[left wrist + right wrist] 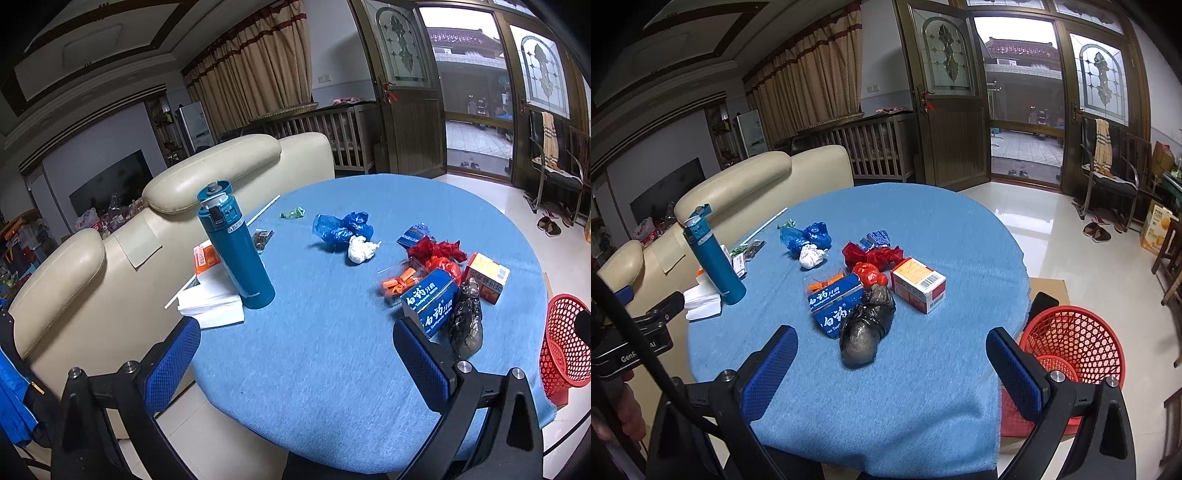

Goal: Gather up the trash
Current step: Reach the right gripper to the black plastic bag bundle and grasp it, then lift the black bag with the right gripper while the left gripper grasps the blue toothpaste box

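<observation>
I am holding the left gripper [295,354] and right gripper [892,356] spread wide, empty, hovering over the table [923,221] before the black bag [866,325].

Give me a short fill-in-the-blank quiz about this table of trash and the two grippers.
The red basket holds ____ pieces of trash.
The teal bottle stands ____ on the blue tablecloth.
The fingers of the left gripper and right gripper are ____.

Missing: no; upright; open
</observation>
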### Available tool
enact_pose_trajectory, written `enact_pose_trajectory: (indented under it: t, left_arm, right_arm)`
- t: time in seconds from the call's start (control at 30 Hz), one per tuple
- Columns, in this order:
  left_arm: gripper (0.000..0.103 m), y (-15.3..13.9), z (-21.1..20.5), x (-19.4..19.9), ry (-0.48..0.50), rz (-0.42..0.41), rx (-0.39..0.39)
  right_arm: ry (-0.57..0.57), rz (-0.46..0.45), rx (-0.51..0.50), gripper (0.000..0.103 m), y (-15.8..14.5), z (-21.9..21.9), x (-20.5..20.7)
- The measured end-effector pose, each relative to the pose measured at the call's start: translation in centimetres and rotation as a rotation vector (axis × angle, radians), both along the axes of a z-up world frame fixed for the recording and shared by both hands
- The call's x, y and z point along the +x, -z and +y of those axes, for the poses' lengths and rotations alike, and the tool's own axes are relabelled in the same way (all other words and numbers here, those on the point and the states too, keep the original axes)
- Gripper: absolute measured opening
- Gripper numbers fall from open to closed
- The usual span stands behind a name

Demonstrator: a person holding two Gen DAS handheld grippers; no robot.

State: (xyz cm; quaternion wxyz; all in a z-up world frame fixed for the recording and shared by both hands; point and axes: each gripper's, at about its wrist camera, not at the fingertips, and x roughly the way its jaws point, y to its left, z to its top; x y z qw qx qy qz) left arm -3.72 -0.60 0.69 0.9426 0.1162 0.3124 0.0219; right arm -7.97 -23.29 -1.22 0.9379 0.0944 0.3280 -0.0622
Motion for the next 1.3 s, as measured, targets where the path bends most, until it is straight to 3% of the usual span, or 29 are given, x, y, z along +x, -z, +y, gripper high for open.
enact_pose_trajectory:
  t: [0.2,0.6,0.73,0.9,1.1,1.2,1.3]
  left_arm:
    - [0.103,1.6,0.2,1.0,0.013,0.054,-0.026]
    - [0.103,5.9,1.1,4.2,0.084,0.184,-0.162]
    - [0.103,6.8,1.2,5.1,0.092,0.202,-0.164]
    - [0.103,7.7,1.7,6.1,0.11,0.207,-0.171]
    - [0.103,8.7,2.1,7.5,0.095,0.225,-0.15]
    - [0.103,8.9,2.0,8.0,0.097,0.231,-0.141]
    - [0.103,8.8,1.7,8.5,0.111,0.232,-0.143]
  right_arm:
    - [-0.005,0.04,0.02,0.103,1.2,-0.2,0.8]
    - [-0.049,0.161,0.151,0.102,6.4,-0.8,5.3]
    - [-0.078,0.232,0.259,0.087,8.9,-1.3,8.7]
    - [-0.075,0.283,0.4,0.081,11.3,-1.5,12.6]
    - [-0.05,0.36,0.424,0.07,13.8,-1.1,16.1]
    - [-0.043,0.411,0.458,0.056,15.5,-0.8,17.1]
    - [-0.042,0.405,0.432,0.043,15.8,-0.5,17.3]
